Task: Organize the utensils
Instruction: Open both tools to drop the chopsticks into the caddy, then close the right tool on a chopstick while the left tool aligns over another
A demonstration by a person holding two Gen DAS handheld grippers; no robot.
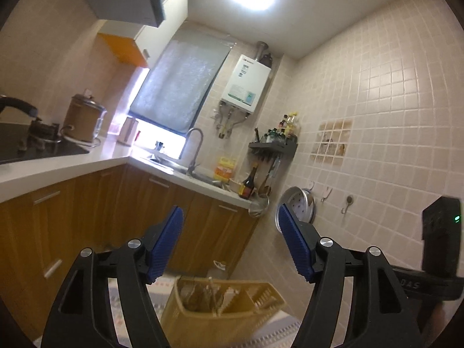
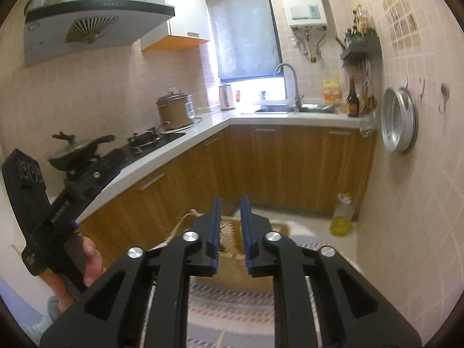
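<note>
Left gripper (image 1: 229, 235) held wide open, nothing between blue pads (image 1: 165, 243). Right gripper (image 2: 231, 229) narrowed to slim gap, nothing gripped. Wooden cabinets (image 2: 278, 168) seen along far and left sides under white countertop (image 2: 203, 124). Patterned rug (image 2: 232, 307) spread on floor near both grippers. Yellow utensil basket (image 1: 232, 310) set on rug, below left gripper, partly hidden behind right gripper's fingers. Basket contents unclear: thin stick-like utensils (image 1: 213, 295) seen standing in left compartment. Oil bottle (image 2: 342, 214) stood on floor far right by tiled wall.
</note>
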